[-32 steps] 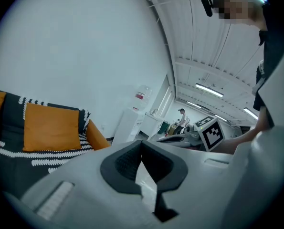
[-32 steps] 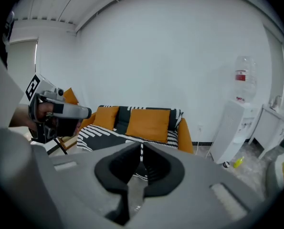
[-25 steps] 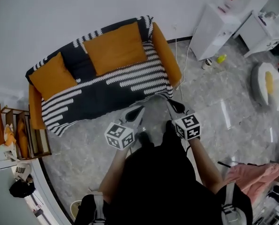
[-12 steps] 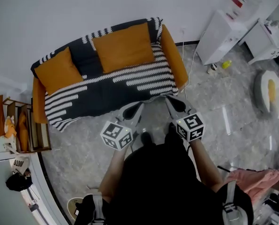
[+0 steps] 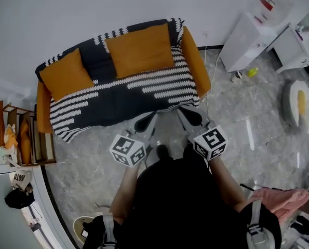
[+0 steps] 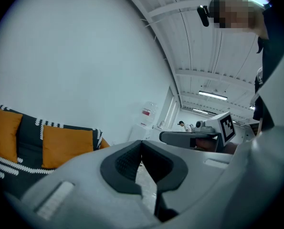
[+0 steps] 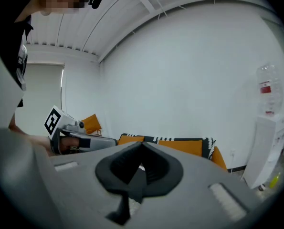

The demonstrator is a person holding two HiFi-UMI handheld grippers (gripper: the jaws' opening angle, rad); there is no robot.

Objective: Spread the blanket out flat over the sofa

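A dark blanket with white stripes (image 5: 123, 100) lies spread over the seat and back of the orange sofa (image 5: 196, 66), its front edge hanging toward the floor. Two orange cushions (image 5: 139, 50) lean on the backrest. My left gripper (image 5: 153, 117) and right gripper (image 5: 180, 110) hover side by side just in front of the blanket's front edge, both shut and holding nothing. In the left gripper view the left gripper (image 6: 142, 142) has its pads together, with the sofa (image 6: 60, 144) to the left. The right gripper (image 7: 142, 144) is shut too, and the sofa (image 7: 180, 144) is beyond it.
A wooden shelf (image 5: 27, 144) stands left of the sofa. A white cabinet (image 5: 247, 35) and a yellow bottle (image 5: 253, 71) are at the right, with a cable (image 5: 206, 95) on the floor by the sofa's arm. A round white pouf (image 5: 298, 104) and pink cloth (image 5: 279, 198) lie further right.
The head view has shifted, so the sofa sits a little higher and further right. Both grippers stay close together before the blanket's front edge, holding nothing.
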